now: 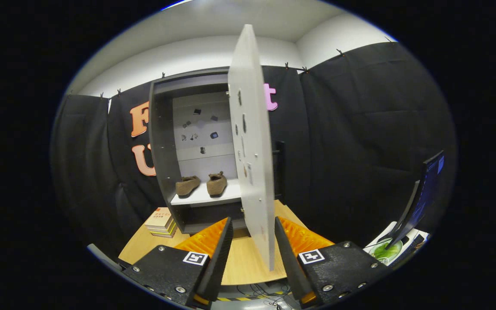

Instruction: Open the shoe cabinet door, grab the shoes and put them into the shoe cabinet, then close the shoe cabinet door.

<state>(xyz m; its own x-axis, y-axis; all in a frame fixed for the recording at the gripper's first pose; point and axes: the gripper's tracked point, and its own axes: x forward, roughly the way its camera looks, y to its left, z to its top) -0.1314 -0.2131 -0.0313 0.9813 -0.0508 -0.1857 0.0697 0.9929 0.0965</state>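
The grey shoe cabinet (pixel 162 150) stands on the wooden table (pixel 239 262), beyond the fingers. Its white door (pixel 250 150) is swung wide open toward me, edge on. My gripper (pixel 253 221) is open, and the door's lower free edge sits between the two fingers, nearer the right finger (pixel 289 254) than the left finger (pixel 220 254). I cannot tell if the right finger touches the door. Two brown shoes, one on the left (pixel 187 185) and one on the right (pixel 216 184), rest side by side on the white shelf (pixel 205 199) inside the cabinet, toes pointing out.
A small stack of books (pixel 161 221) lies on the table left of the cabinet's foot. A dark monitor (pixel 420 202) stands off to the right, with a green round object (pixel 385 252) at its base. Black cloth walls close in behind and on both sides.
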